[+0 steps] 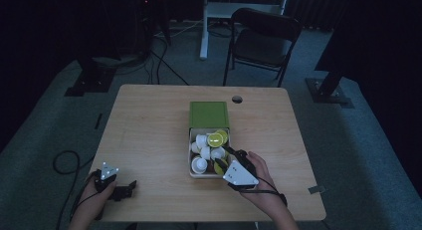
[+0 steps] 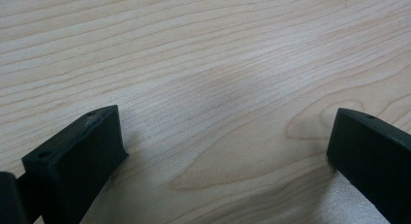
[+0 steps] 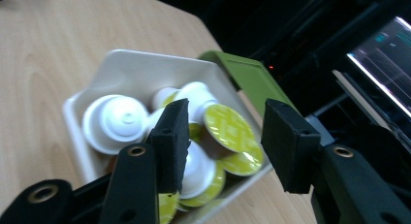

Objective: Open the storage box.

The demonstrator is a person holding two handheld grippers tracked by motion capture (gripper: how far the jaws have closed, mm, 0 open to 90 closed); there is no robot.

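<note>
From the high view, a white tray (image 1: 191,155) sits near the middle of the wooden table (image 1: 149,140), with its green lid (image 1: 209,114) lying flat just beyond it, touching its far end. The tray is heaped with coffee capsules (image 1: 201,151), white cups with yellow-green foil tops, some upright and some tipped over. The right gripper (image 1: 234,153) hangs over the tray's right-hand corner nearest the person, held by the right hand (image 1: 261,182), its grey plate facing up. The left gripper (image 1: 130,186) lies on the table well to the left of the tray, near the front edge, in the left hand (image 1: 94,190).

In the left gripper view, the two black jaws stand wide apart over bare table (image 2: 208,64), with nothing between them.

In the right gripper view, the right gripper (image 3: 225,132) is above the tray (image 3: 140,64), its jaws parted and gripping nothing; the capsules (image 3: 228,129) lie below and behind the gap, untouched by the pads. One white capsule (image 3: 116,122) lies to the left of the jaws, against the tray wall. The green lid (image 3: 247,76) shows past the tray's far rim.
</note>
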